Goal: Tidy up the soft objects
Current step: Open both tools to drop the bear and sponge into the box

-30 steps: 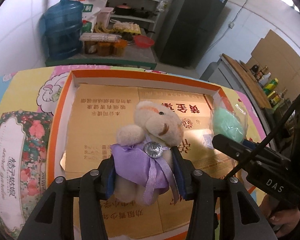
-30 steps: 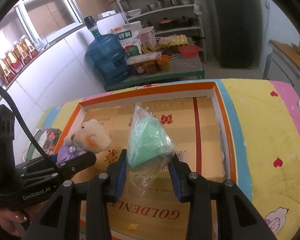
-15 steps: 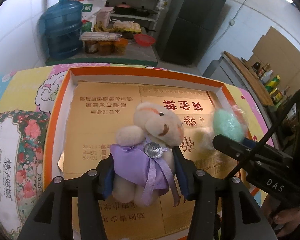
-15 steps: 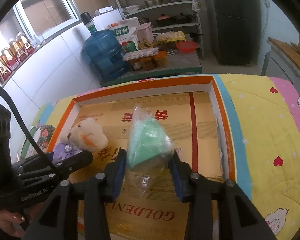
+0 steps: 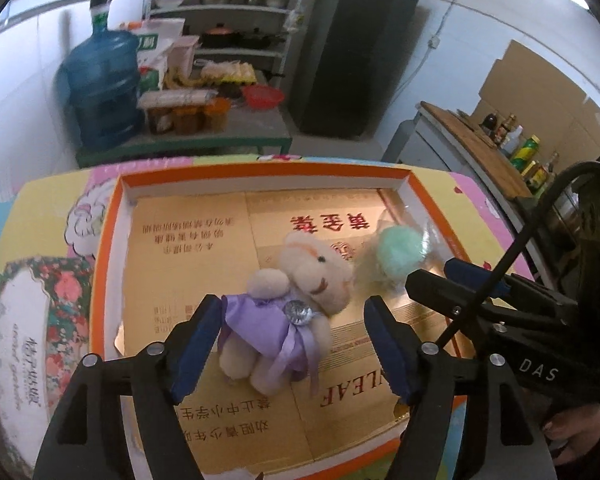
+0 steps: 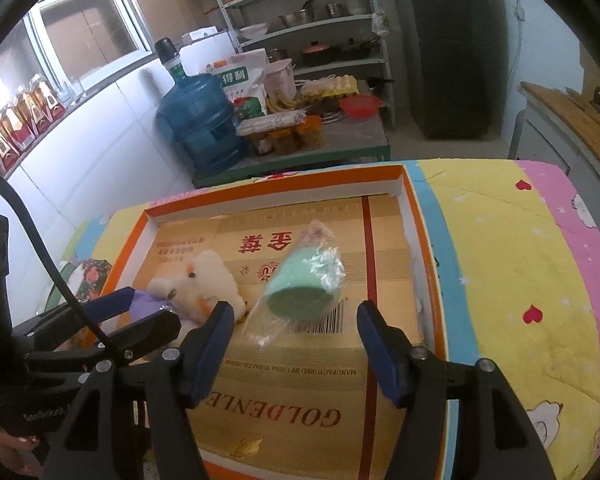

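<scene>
A cream teddy bear in a purple dress (image 5: 288, 312) lies inside the orange-rimmed cardboard box (image 5: 252, 172), between the open jaws of my left gripper (image 5: 294, 340), which no longer touch it. The bear also shows in the right wrist view (image 6: 202, 286). A green sponge in clear plastic wrap (image 6: 302, 284) lies in the box just ahead of my open right gripper (image 6: 296, 340), free of the jaws. It shows in the left wrist view (image 5: 400, 248) to the right of the bear. The box rim shows in the right wrist view too (image 6: 424, 240).
The box sits on a yellow and pink patterned cloth (image 6: 520, 264). A floral tin (image 5: 32, 328) stands left of the box. Behind are a blue water jug (image 5: 100, 84), a low green table with jars, shelves and a dark fridge (image 5: 360, 40).
Both grippers opened and let go. The bear and the wrapped sponge dropped onto the box floor, and both grippers drew back slightly.
</scene>
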`<state>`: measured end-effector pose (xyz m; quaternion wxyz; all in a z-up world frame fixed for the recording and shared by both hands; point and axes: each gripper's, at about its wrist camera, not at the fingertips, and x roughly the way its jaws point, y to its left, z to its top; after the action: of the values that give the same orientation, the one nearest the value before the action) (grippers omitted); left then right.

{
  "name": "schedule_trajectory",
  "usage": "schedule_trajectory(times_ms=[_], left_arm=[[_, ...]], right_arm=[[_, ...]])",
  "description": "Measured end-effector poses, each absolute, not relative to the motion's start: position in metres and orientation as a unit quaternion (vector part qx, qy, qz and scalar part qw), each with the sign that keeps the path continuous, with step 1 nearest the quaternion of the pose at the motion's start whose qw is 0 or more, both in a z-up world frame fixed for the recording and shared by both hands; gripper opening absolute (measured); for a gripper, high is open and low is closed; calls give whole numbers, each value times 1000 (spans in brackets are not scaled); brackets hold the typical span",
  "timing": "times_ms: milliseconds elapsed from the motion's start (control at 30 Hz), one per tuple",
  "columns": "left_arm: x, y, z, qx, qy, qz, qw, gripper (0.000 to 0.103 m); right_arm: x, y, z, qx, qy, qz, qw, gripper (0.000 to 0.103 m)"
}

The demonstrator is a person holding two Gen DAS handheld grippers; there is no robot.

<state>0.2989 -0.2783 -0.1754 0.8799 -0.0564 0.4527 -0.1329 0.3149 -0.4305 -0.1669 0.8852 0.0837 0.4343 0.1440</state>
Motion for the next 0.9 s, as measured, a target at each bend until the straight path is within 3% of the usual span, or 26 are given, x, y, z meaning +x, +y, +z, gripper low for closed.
schedule_trajectory(times_ms=[900], left_arm=[[199,-218,-80,-36,349,-205,914,75]], right_arm=[[199,-386,-94,111,369,52,921,64]])
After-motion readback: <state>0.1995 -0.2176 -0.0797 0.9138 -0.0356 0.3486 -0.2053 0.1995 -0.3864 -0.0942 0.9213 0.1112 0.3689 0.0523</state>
